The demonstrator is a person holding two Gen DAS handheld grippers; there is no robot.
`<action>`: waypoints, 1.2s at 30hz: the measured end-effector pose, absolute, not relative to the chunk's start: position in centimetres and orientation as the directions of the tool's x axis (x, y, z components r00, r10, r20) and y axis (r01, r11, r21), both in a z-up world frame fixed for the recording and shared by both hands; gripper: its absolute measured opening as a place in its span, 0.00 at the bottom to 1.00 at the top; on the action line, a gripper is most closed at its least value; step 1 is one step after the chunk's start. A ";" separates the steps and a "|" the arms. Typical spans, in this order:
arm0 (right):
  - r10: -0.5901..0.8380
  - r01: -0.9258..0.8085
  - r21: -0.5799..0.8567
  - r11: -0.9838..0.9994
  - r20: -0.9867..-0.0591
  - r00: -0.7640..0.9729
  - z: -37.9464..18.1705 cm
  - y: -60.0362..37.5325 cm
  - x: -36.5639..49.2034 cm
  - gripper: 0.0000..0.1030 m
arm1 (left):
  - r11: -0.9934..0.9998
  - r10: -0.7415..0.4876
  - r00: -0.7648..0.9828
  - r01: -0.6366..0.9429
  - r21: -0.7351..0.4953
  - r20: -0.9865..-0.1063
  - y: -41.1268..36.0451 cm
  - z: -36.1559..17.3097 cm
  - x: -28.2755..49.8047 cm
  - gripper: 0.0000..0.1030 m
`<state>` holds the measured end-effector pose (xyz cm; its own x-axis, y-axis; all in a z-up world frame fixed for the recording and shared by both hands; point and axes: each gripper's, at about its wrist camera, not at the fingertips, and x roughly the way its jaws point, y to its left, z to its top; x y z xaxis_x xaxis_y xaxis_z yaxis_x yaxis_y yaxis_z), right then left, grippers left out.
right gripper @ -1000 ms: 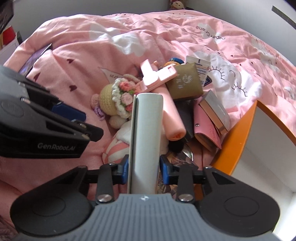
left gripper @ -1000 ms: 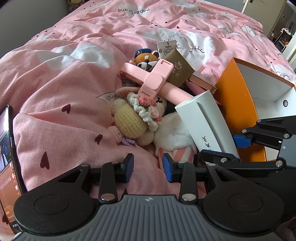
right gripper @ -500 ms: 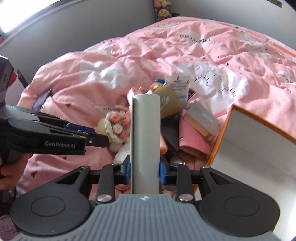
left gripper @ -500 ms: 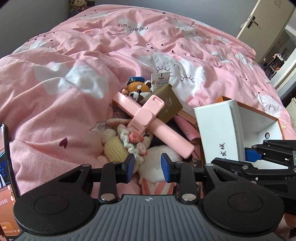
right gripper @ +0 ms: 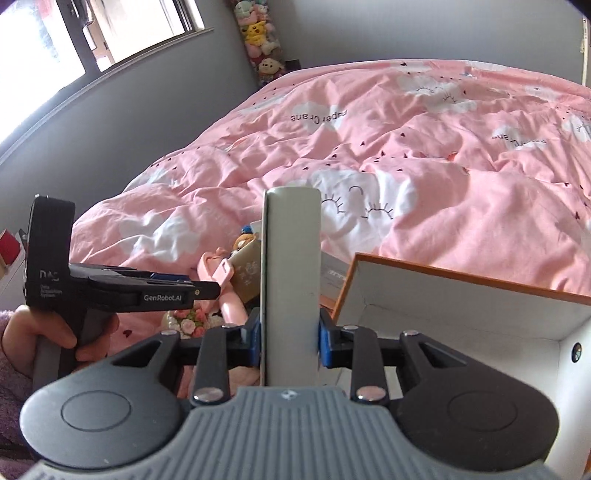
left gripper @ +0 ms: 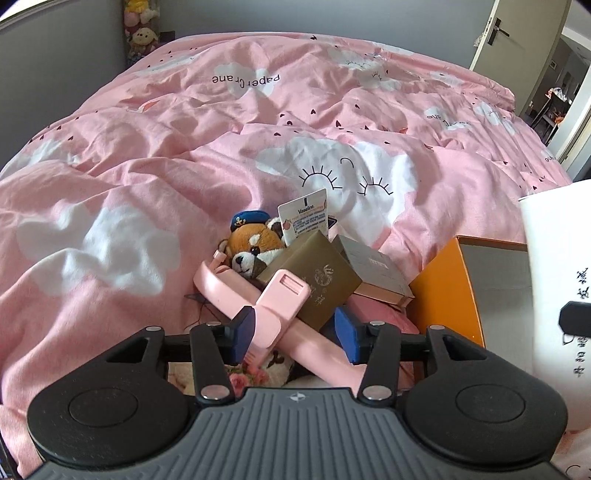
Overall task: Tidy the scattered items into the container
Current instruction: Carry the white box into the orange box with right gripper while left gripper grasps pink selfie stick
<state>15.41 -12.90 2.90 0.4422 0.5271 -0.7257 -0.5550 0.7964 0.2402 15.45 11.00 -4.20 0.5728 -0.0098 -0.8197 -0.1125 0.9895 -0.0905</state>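
Observation:
A pile of small items lies on the pink duvet: a bear plush in a navy cap (left gripper: 251, 247), a gold box (left gripper: 314, 280), a Vaseline card (left gripper: 304, 218), a grey and pink box (left gripper: 373, 266) and a pink clamp holder (left gripper: 236, 291). My left gripper (left gripper: 295, 336) hovers over the pile. Its jaws are opening, with the pink holder between them, not pinched. The same left gripper (right gripper: 207, 293) shows side-on in the right wrist view. My right gripper (right gripper: 290, 339) is shut on a tall white box (right gripper: 290, 258), upright next to the orange container (right gripper: 461, 306), whose white inside is bare.
A crochet doll with a flower crown (right gripper: 188, 321) lies under the left gripper. A person's hand (right gripper: 55, 332) holds the left gripper's handle. Stacked plush toys (left gripper: 142, 33) stand in the far corner, and a door (left gripper: 517, 44) is at the back right.
My left gripper moved forward over the pile and its jaws widened around the pink holder. My right gripper lifted the white box and carried it toward the orange container.

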 end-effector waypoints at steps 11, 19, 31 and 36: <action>0.441 -0.458 0.243 0.855 -0.806 0.395 -2.2 -16.4 18.9 0.31 | 0.995 0.095 0.574 -0.039 0.089 -0.814 9.4 -6.2 17.4 0.51; 0.424 -0.422 0.262 0.868 -0.832 0.357 -4.6 -16.8 20.2 0.31 | 0.990 0.086 0.612 0.032 0.134 -0.786 9.4 -6.5 16.5 0.35; 0.475 -0.381 0.356 0.853 -0.833 0.284 -6.7 -17.4 21.3 0.31 | 0.983 0.143 0.667 -0.009 0.184 -0.731 9.6 -4.8 14.7 0.17; 0.483 -0.376 0.371 0.849 -0.834 0.268 -7.3 -17.2 21.2 0.31 | 0.984 0.161 0.668 -0.050 0.173 -0.726 10.2 -4.1 13.9 0.13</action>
